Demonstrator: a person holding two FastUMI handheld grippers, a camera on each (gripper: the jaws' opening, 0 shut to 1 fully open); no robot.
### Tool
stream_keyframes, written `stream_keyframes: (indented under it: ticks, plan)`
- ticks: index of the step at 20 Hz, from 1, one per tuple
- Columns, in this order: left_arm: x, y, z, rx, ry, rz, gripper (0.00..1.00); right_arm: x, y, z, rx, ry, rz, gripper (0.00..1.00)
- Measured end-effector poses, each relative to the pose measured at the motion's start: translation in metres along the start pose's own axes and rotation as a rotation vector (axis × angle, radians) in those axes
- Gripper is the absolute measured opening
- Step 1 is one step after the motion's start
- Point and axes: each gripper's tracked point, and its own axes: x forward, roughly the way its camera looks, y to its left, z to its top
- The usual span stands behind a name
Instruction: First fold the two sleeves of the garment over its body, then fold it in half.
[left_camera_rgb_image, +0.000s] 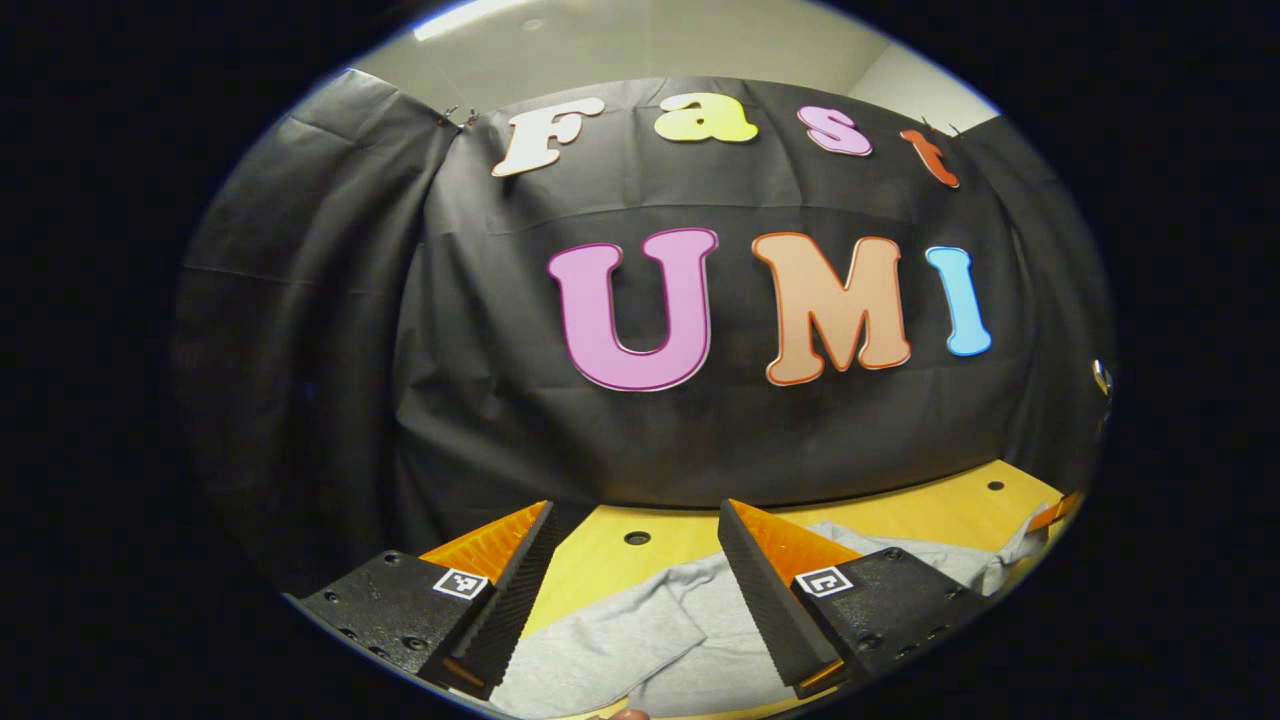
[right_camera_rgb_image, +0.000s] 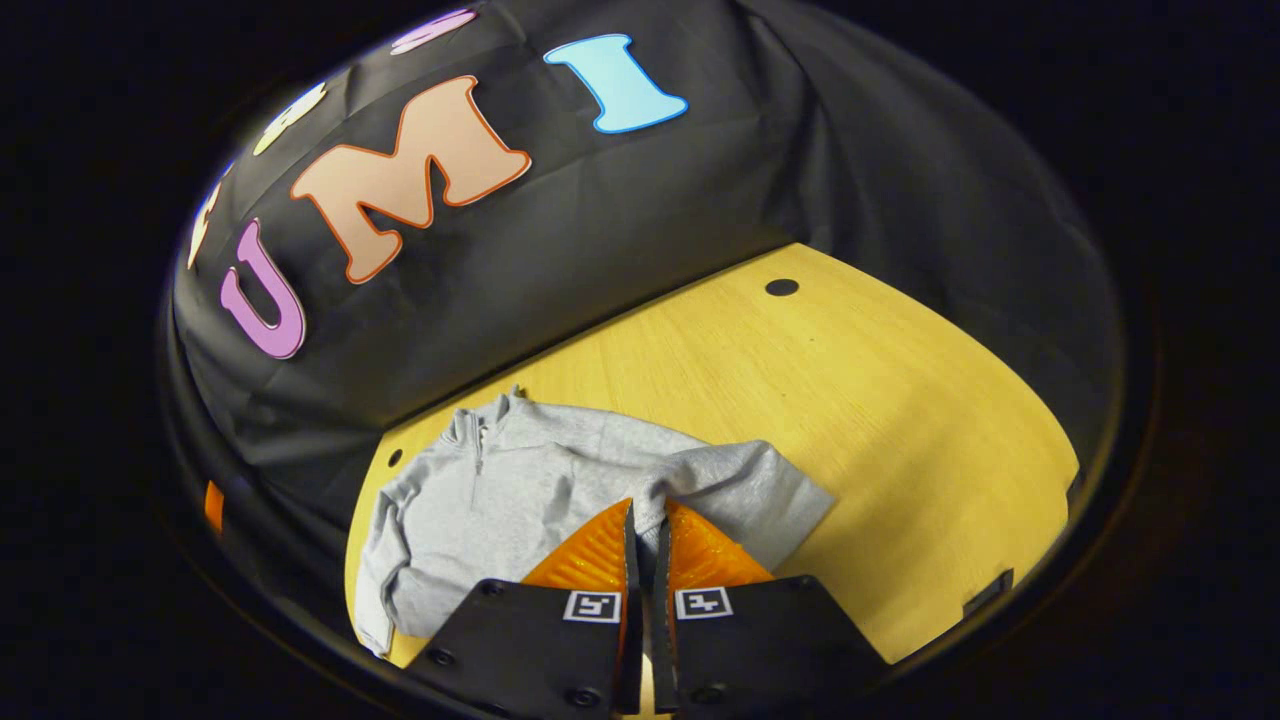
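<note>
A grey zip-neck sweatshirt (right_camera_rgb_image: 500, 500) lies flat on the yellow table (right_camera_rgb_image: 850, 400), collar (right_camera_rgb_image: 490, 420) toward the booth wall. In the right gripper view one sleeve (right_camera_rgb_image: 760, 485) runs out to the right, and its cuff end rests on the wood. My right gripper (right_camera_rgb_image: 649, 505) is shut on this sleeve at mid-length, where the cloth bunches at the fingertips. The other sleeve (right_camera_rgb_image: 375, 575) lies along the body's left side. In the left gripper view my left gripper (left_camera_rgb_image: 636, 505) stands open above the grey sweatshirt (left_camera_rgb_image: 640, 630), nothing between its fingers.
The black cloth wall (right_camera_rgb_image: 600, 200) closes off the table's far edge. Small round holes (right_camera_rgb_image: 781, 287) dot the tabletop near the back. Bare wood stretches to the right of the garment. A small orange piece (left_camera_rgb_image: 1058, 510) pokes in at the right edge of the left gripper view.
</note>
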Motion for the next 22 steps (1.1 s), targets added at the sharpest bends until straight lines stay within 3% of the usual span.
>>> stream_keyframes:
  ticks: [13, 22]
  plan:
    - [-0.022, 0.099, -0.011, -0.018, 0.012, 0.172, 0.95, 0.043, 0.169, 0.038, -0.163, -0.08, 0.183, 0.06]
    - [-0.046, 0.161, -0.03, -0.042, 0.043, 0.283, 0.95, 0.062, 0.286, 0.007, -0.303, -0.048, 0.322, 0.05]
